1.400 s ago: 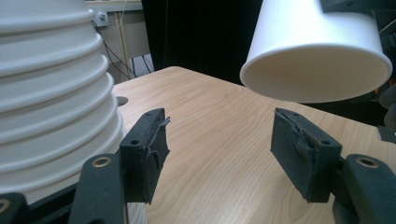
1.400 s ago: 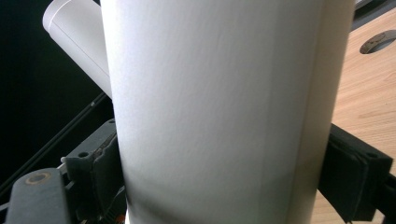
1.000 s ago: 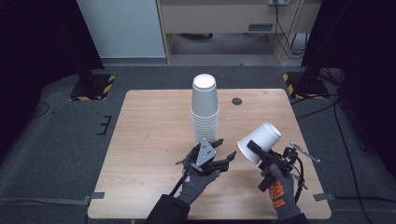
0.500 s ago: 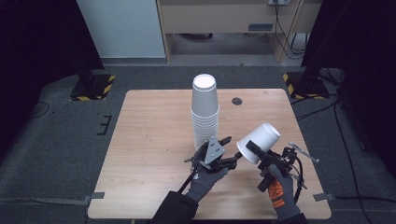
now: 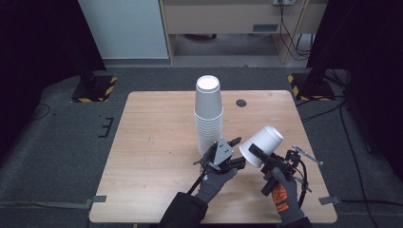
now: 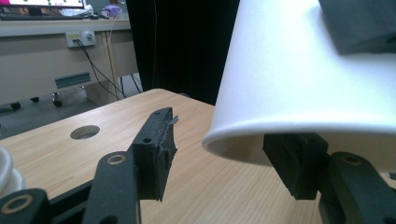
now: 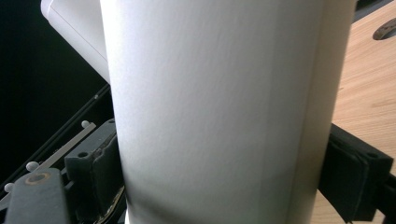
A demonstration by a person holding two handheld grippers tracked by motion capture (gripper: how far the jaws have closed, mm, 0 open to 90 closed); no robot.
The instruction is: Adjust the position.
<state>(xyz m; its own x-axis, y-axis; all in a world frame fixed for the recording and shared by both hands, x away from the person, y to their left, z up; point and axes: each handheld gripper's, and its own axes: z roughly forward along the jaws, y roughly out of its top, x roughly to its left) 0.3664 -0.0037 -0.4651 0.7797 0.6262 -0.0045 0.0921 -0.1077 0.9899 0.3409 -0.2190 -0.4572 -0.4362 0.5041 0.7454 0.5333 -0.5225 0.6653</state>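
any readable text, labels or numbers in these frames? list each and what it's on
None readable.
The single white cup and the cup stack: plain, no print.
Orange mark on the right glove: too small to read.
Monitor on the bench in the left gripper view: lit, text too blurred to read.
Wall socket box: no legible marking.

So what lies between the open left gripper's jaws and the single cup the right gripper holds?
Nothing: in the left gripper view only bare table shows between left gripper and cup.
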